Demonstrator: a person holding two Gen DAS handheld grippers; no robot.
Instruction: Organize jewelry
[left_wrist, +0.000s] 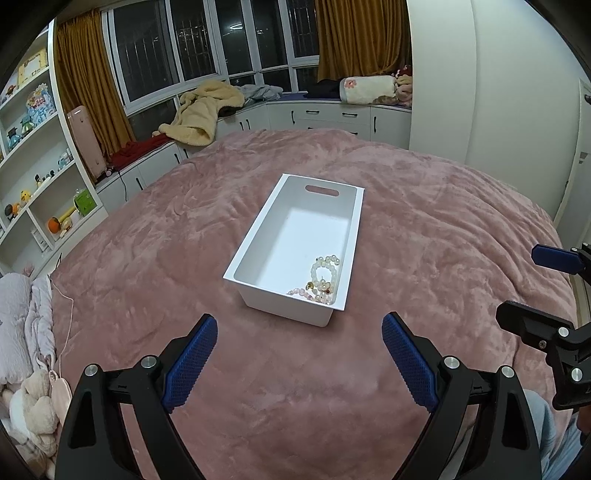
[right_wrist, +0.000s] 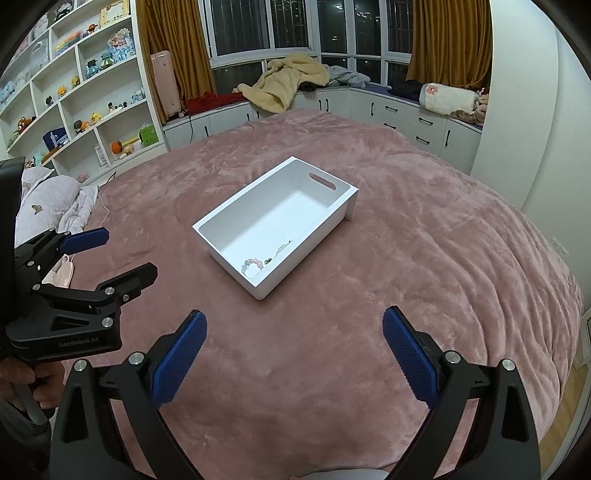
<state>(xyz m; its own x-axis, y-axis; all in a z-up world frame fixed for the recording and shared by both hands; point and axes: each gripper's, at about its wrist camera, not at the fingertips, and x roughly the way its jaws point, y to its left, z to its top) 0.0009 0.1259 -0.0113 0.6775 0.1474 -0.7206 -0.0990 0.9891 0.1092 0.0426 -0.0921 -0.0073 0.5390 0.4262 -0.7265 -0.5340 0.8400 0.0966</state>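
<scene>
A white rectangular bin (left_wrist: 258, 236) (right_wrist: 321, 218) with a handle slot rests on a pink plush bedspread. Bead bracelets and small jewelry (left_wrist: 323, 278) (right_wrist: 258, 263) lie heaped in its near corner, partly hidden by the near wall in the right wrist view. My left gripper (left_wrist: 299, 325) hovers open just short of the bin, nothing between its blue pads. My right gripper (right_wrist: 293, 321) is also open and empty, a little further back from the bin. Each gripper shows in the other's view: the right gripper (left_wrist: 528, 284) at the right edge, the left gripper (right_wrist: 125, 254) at the left edge.
The pink bedspread (left_wrist: 424, 229) spreads wide around the bin. Pillows and plush toys (left_wrist: 26, 369) lie at the bed's left side. White shelves (right_wrist: 74, 92) with figurines stand at the left, and a window seat (right_wrist: 291, 79) with blankets lies beyond the bed. A hand (right_wrist: 22, 376) holds the left gripper.
</scene>
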